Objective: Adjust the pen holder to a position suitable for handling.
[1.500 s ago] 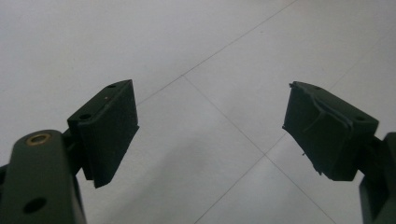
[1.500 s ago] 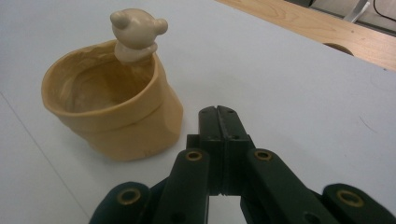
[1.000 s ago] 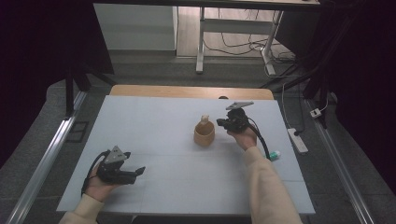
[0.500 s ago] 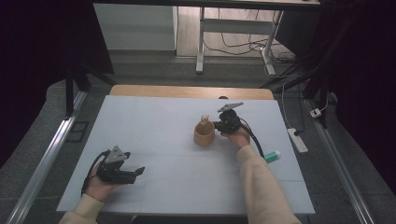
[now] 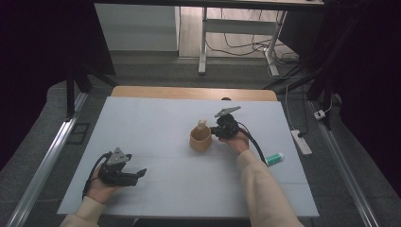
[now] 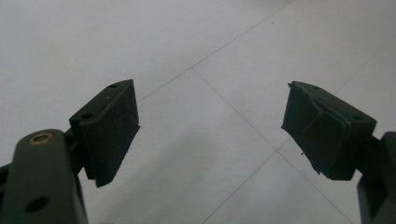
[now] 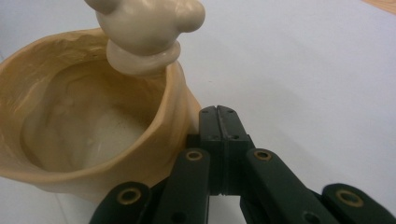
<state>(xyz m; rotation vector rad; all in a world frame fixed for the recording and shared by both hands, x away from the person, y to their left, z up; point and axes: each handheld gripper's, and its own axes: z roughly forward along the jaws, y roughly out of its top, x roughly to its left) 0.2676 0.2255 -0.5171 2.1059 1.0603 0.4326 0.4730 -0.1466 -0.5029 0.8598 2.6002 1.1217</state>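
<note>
At table centre, tan ceramic cup with cream figurine on rim (image 5: 200,138) upright; right gripper (image 5: 218,130) at its 3 o'clock, fingers (image 7: 219,125) closed, empty, touching wall. Left gripper (image 5: 137,174) at 7 o'clock, fingers (image 6: 112,126) wide, empty. Cup not yet grasped.

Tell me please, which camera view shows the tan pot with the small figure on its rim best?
The right gripper view: the tan pot is close, with its inside and the cream figure clear. The high view shows it small on the table, beside the right hand-held gripper. The left gripper view gives nothing of it.
</note>
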